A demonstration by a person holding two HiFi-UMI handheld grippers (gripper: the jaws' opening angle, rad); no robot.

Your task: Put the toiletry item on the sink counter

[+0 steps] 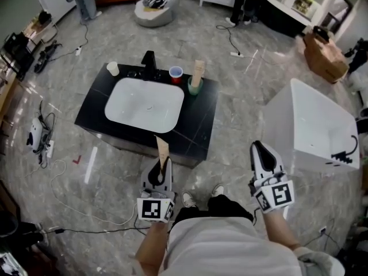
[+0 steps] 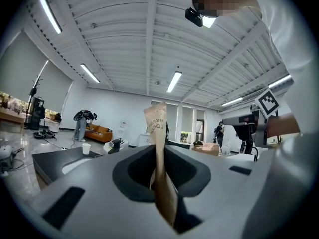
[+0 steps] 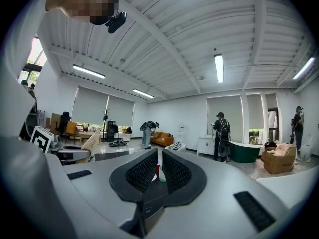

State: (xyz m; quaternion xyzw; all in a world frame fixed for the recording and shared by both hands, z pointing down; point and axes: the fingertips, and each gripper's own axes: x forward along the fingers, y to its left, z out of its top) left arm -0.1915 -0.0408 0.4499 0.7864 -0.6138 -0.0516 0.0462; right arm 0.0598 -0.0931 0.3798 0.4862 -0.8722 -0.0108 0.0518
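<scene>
My left gripper point(image 1: 161, 167) is shut on a tan paper toothbrush packet point(image 1: 163, 149), whose top sticks up past the fingertips. It hangs just before the near edge of the black sink counter point(image 1: 201, 125), which has a white basin point(image 1: 144, 105). In the left gripper view the packet point(image 2: 158, 133) stands upright between the jaws of that gripper point(image 2: 160, 151). My right gripper point(image 1: 259, 149) is held off to the right of the counter. Its jaws point(image 3: 158, 156) are drawn together to a slit with nothing in them.
On the counter's far side stand a black faucet point(image 1: 149, 59), a white cup point(image 1: 113, 68), a red cup point(image 1: 176, 72) and a green cup point(image 1: 195, 87) holding another tan packet. A white bathtub point(image 1: 322, 125) stands at the right. Cables point(image 1: 63, 183) lie on the floor at left.
</scene>
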